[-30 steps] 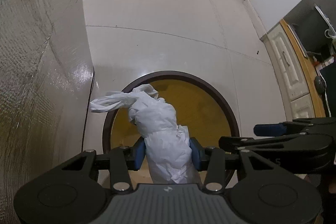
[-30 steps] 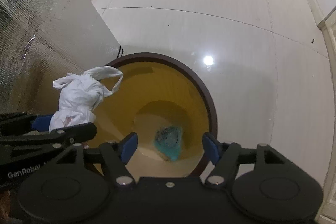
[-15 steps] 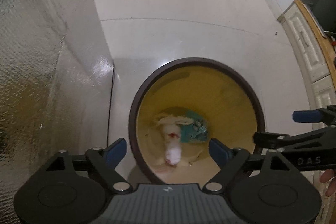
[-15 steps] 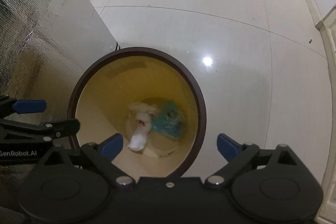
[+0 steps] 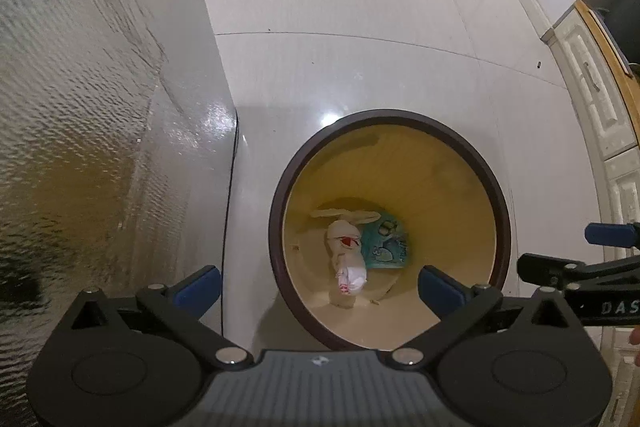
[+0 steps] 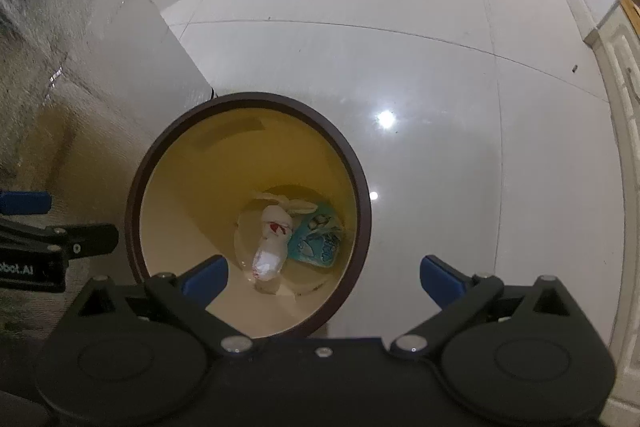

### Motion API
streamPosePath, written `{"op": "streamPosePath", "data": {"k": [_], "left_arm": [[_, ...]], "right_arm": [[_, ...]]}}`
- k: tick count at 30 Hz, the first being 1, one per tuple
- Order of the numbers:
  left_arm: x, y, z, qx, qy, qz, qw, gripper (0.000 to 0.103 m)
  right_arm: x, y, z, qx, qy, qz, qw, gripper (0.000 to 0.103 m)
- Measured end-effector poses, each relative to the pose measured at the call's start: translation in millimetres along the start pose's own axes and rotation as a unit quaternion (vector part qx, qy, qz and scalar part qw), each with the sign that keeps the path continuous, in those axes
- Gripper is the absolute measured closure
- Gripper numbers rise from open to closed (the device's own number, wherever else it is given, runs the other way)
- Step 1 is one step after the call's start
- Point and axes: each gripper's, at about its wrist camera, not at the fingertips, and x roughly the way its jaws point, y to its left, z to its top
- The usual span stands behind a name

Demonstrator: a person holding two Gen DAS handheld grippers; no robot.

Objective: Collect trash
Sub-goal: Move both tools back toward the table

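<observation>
Two grippers hang over a round bin, jaws still spreading wide with nothing between them. The left gripper (image 5: 318,285) straddles the bin's (image 5: 505,215) near rim; the right gripper (image 6: 324,277) does likewise. Deep inside, a knotted white bag (image 6: 272,247) lies on the bin's bottom, touching a teal packet (image 6: 316,241) at its 3 o'clock. A foil-covered wall (image 5: 80,107) stands at 9 o'clock, white cabinets (image 5: 600,99) at 3 o'clock, glossy floor tiles (image 6: 360,67) beyond.
</observation>
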Motion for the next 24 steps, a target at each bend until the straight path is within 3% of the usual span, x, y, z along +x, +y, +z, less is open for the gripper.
{"op": "streamPosePath", "data": {"k": [15,24], "left_arm": [[-66.0,-6.0,-22.5,-0.004,-0.049,-0.005,0.9988,0.000],[-132.9,-13.3,-39.0,0.000,-0.104,-0.003,0.9945,0.000]], "right_arm": [[-68.0,-10.9,-17.6,0.034,-0.035,0.008,0.999,0.000],[-135.3,-19.1,-34.1,0.027,-0.081,-0.001,0.996,0.000]]}}
